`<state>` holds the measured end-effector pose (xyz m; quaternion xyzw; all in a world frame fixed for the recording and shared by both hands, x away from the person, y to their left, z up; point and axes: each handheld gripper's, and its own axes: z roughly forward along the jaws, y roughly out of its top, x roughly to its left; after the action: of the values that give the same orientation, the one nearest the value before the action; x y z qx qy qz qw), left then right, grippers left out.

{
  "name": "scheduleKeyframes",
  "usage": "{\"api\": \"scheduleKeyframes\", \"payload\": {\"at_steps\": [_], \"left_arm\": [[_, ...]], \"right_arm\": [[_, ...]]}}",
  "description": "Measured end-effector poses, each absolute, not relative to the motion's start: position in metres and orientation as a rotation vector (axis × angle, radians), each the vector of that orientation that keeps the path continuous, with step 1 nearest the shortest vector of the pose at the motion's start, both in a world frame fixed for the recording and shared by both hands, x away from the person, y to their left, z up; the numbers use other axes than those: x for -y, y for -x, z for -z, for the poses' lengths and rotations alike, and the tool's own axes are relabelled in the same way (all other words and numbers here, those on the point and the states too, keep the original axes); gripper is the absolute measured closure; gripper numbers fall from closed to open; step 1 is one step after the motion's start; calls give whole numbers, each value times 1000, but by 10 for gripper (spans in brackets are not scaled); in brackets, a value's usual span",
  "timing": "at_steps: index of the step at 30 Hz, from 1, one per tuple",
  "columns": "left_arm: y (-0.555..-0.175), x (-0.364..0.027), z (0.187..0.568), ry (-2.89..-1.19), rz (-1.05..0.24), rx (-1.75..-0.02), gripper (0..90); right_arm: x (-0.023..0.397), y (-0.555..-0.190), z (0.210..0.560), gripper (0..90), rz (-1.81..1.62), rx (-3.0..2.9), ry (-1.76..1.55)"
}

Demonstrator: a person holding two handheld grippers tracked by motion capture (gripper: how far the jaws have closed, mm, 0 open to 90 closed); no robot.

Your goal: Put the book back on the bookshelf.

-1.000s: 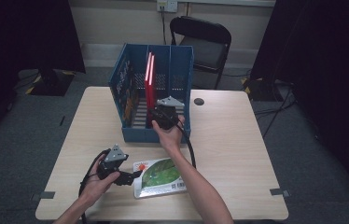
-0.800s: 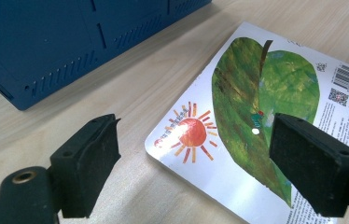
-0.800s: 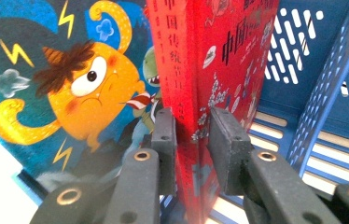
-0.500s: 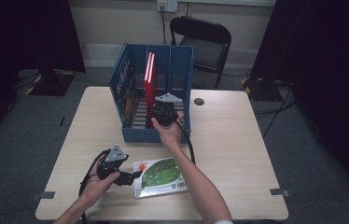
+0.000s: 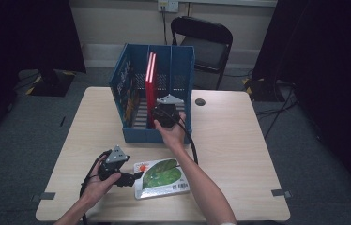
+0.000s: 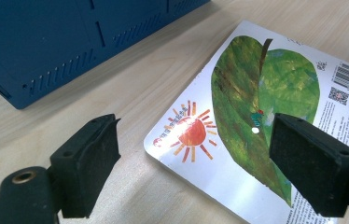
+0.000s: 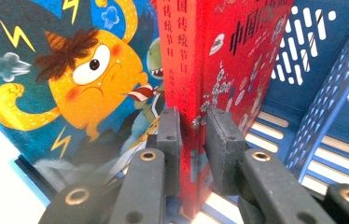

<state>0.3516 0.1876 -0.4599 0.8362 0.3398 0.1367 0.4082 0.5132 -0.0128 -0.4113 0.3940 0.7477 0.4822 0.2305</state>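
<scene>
On a tabletop point(image 5: 239, 140), the right tool point(image 7: 192, 126) has just been closing and now pinches the spine of a red book point(image 7: 219, 70), keeping it upright inside a blue rack point(image 5: 183, 70) at the far side, beside a cartoon book point(image 7: 70, 70). Near the front edge, the left tool point(image 6: 191, 154) hovers, jaws wide, over a leaf book point(image 6: 266, 102) lying flat, likely next for shelving.

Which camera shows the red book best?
The right gripper view shows the red book best: it is close up, with its spine clamped in the right claw and its cover print readable. The high view shows it small, standing upright in the blue crate.
</scene>
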Motion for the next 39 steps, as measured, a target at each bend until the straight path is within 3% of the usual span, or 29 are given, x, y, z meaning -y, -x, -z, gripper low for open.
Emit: {"api": "scheduleKeyframes", "payload": {"at_steps": [24, 39], "left_arm": [[-352, -188, 461, -2097, -330, -869, 156], [-354, -189, 462, -2091, -319, -892, 157]], "right_arm": [[11, -518, 411, 742, -1308, -2106, -1068], [19, -504, 404, 607, -1309, -2132, -1022]]}}
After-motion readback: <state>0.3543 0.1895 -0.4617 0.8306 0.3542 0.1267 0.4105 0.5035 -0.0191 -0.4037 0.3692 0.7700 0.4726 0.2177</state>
